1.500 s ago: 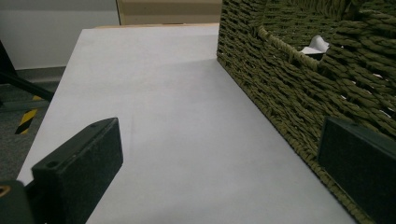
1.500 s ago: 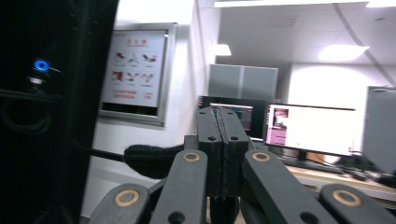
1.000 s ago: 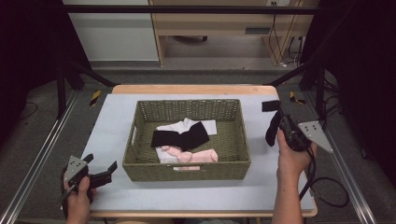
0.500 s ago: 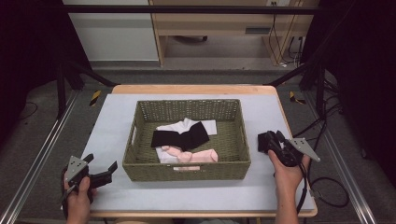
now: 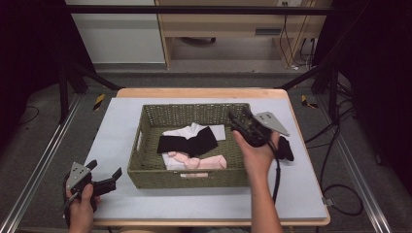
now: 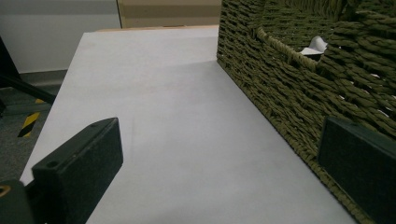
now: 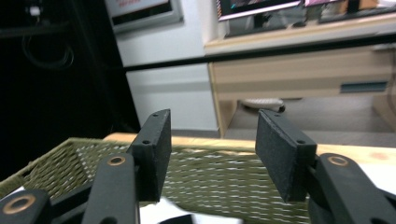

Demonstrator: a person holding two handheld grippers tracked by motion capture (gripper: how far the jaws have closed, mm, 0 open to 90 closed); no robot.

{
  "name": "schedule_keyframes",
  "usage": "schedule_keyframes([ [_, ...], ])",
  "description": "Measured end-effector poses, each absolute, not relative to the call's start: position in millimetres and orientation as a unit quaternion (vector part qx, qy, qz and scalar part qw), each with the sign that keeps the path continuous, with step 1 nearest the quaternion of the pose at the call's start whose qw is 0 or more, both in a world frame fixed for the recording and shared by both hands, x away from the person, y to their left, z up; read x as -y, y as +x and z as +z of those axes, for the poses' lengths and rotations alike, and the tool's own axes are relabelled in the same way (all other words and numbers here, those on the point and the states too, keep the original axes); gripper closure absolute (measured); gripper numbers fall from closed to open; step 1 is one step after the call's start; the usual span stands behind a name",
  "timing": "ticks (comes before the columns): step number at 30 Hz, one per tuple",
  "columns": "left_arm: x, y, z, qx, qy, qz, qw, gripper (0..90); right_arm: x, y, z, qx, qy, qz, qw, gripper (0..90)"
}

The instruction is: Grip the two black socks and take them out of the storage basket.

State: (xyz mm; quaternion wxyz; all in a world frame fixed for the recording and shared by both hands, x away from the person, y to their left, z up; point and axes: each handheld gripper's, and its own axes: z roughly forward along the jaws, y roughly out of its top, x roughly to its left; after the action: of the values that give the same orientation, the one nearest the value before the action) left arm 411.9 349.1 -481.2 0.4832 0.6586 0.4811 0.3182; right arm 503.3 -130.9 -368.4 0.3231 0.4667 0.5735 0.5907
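Note:
An olive woven basket stands mid-table holding a white cloth, a black cloth across it and a pink cloth in front. My right gripper hovers over the basket's right rim, open and empty, pointing inward. In the right gripper view my right gripper looks over the far basket wall. A dark lump, seemingly black cloth, lies on the table just right of my right hand. My left gripper rests open at the front left; in its own view my left gripper has the basket wall beside its right jaw.
The grey table top has free room left and right of the basket. A wooden strip edges the far side. Metal frame rails run along both sides, and cables lie on the floor at right.
My right gripper dropped from a raised position at the right to the table, then swung left over the basket's right rim. A dark lump now lies where it touched down. The left gripper stayed put.

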Motion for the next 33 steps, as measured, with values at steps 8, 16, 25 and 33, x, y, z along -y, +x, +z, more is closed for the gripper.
schedule_keyframes([
  [8,-350,412,-481,-0.482,0.658,0.316,0.485,0.4,88,542,-395,-0.613,0.476,0.556,0.299,52.8],
  [16,-350,412,-481,-0.482,0.657,0.315,0.486,0.3,76,561,-421,-0.674,0.463,0.493,0.297,56.5],
  [25,-350,413,-481,-0.484,0.658,0.312,0.486,0.3,66,570,-443,-0.740,0.472,0.431,0.211,49.4],
  [33,-351,413,-481,-0.483,0.659,0.312,0.484,0.4,62,571,-459,-0.758,0.520,0.364,0.153,47.0],
])
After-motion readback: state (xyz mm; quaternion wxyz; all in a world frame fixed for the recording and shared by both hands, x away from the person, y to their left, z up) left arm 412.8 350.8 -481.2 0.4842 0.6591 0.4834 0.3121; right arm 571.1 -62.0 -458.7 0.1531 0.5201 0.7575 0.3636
